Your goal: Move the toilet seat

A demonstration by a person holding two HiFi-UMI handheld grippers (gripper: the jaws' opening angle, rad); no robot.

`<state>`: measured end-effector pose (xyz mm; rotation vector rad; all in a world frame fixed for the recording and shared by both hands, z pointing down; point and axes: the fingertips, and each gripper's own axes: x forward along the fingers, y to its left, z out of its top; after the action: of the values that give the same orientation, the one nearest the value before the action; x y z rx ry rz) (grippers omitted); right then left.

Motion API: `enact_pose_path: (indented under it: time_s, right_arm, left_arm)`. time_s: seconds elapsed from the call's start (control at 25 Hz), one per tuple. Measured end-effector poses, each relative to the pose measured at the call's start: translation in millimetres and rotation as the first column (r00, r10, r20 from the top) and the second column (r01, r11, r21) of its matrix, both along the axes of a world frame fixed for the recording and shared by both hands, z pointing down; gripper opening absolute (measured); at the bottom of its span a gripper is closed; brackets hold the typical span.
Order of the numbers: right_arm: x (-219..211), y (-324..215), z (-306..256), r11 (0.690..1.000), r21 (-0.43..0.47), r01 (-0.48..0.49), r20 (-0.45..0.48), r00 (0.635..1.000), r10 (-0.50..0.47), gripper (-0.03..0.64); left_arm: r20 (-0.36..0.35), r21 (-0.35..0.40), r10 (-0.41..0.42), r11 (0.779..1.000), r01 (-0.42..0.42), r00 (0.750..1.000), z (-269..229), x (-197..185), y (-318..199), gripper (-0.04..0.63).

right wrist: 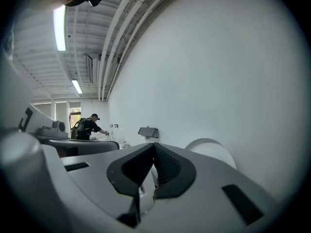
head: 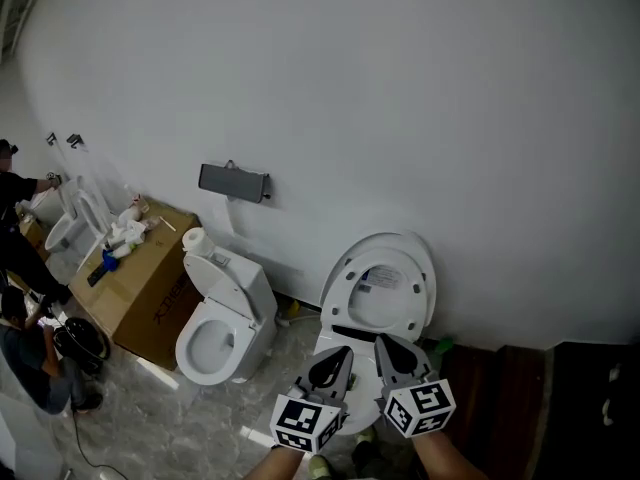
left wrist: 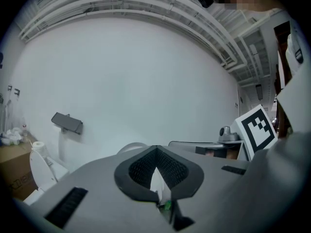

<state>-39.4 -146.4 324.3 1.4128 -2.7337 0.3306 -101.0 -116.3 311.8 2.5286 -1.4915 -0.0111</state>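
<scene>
A white toilet stands against the wall with its seat and lid (head: 380, 290) raised upright; the bowl (head: 335, 343) lies just below. Both grippers hover over the bowl's front, side by side. In the head view my left gripper (head: 338, 360) and my right gripper (head: 392, 353) point toward the raised seat and stay apart from it. Their jaws meet at the tips, with nothing gripped. In the left gripper view the seat (left wrist: 131, 147) shows as a white arc beyond the shut left gripper (left wrist: 155, 152). The right gripper view has the seat (right wrist: 211, 149) to the right of the shut right gripper (right wrist: 153, 147).
A second toilet (head: 225, 318) with a paper roll (head: 193, 240) on its tank stands to the left, beside a cardboard box (head: 145, 278). A grey holder (head: 233, 181) hangs on the wall. People (head: 20, 218) work at the far left. Dark wood panelling (head: 520, 398) is at the right.
</scene>
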Motion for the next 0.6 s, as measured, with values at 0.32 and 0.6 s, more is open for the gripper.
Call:
enact_pose_path:
  time_s: [0.32,0.6]
  right_arm:
    - [-22,37,-25,0.998,0.061,-0.016,-0.018,1.0,0.018,0.015]
    - [-26,60,-33,0.997,0.076,-0.029,-0.029,0.999,0.031,0.015]
  left_arm:
    - [-0.012,0.045,-0.002,0.999,0.003,1.0,-22,-26,34,0.003]
    - [-0.03,0.055,0.011,0.998,-0.01,0.999,-28,-27,57,0.003]
